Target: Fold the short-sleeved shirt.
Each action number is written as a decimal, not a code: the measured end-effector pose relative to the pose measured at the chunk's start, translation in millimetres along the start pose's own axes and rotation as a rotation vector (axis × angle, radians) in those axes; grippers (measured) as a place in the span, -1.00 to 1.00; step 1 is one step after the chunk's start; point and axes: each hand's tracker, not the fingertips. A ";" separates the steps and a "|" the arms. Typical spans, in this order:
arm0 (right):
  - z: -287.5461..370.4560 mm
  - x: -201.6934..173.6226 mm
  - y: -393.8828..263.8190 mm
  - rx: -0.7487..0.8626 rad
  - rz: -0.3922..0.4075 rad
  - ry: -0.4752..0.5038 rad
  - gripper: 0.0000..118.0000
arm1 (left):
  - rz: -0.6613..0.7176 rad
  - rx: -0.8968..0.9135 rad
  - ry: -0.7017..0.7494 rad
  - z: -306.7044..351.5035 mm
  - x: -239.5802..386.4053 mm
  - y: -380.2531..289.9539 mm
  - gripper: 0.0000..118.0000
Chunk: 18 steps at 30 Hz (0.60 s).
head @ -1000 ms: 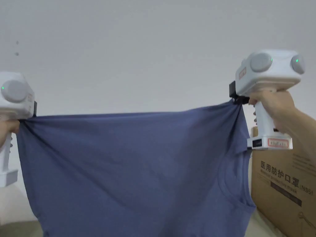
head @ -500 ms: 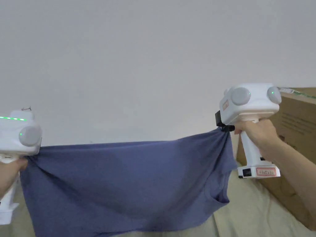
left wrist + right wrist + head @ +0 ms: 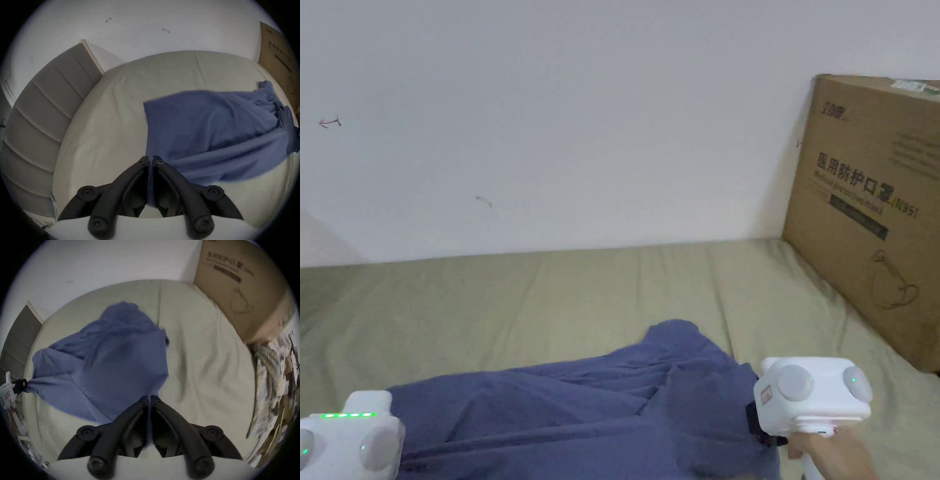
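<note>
Lowered from mid-air, the blue short-sleeved cotton shirt (image 3: 581,412) now lies rumpled on the beige bed sheet (image 3: 550,294). Left gripper (image 3: 150,160) and right gripper (image 3: 150,399) each pinch a shirt edge.

Shirt (image 3: 581,406) lies bunched on the bed (image 3: 550,294), lower centre of the head view, one end pointing up toward the wall (image 3: 550,125) behind the bed. Left gripper (image 3: 150,160) at lower left of the head view, right gripper (image 3: 149,398) at lower right, one at each near corner of the shirt, cloth between the jaws of each. Cardboard box (image 3: 869,206) stands on the bed at right, against the wall. Headboard (image 3: 48,105) at left of the left gripper view.
</note>
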 end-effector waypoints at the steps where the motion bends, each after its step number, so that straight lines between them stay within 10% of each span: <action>1: 12.3 2.7 -20.1 -0.013 -0.011 0.027 -0.95 | 0.032 -0.015 -0.012 6.7 -4.8 -8.1 -0.95; 18: 110.3 31.5 -244.6 -0.017 0.044 0.058 -0.95 | -0.033 -0.033 -0.022 129.9 -59.2 -214.5 -0.95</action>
